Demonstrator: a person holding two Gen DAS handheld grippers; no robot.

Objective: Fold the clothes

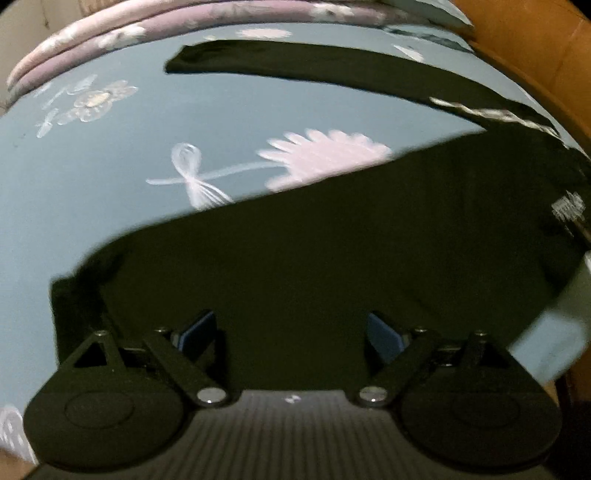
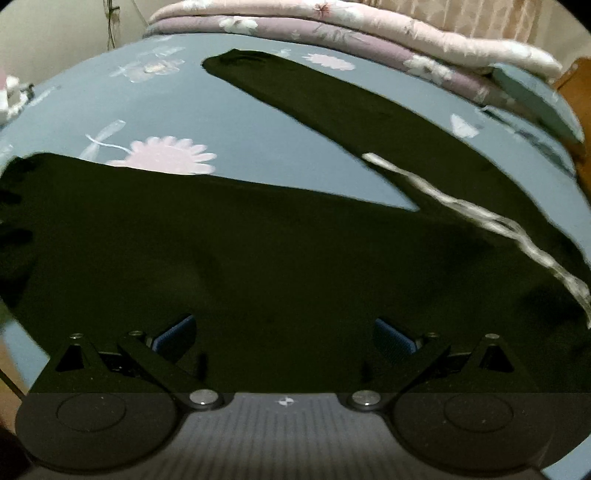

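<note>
A black long-sleeved garment (image 1: 332, 251) lies spread flat on a blue flowered bedsheet (image 1: 92, 177). One sleeve (image 1: 314, 70) stretches out toward the far left. A pale trim line (image 2: 480, 218) runs across the cloth near the shoulder. In the right wrist view the same garment (image 2: 240, 258) fills the foreground, its sleeve (image 2: 314, 107) angling up to the far left. My left gripper (image 1: 291, 332) hovers open just over the black cloth, blue pads (image 1: 197, 328) apart. My right gripper (image 2: 284, 336) is also open above the cloth, nothing between its pads (image 2: 393, 338).
Folded pink and mauve quilts (image 2: 351, 33) are stacked along the far side of the bed. A wooden headboard or furniture (image 1: 535, 55) stands at the right. The bedsheet (image 2: 110, 103) lies bare to the left of the garment.
</note>
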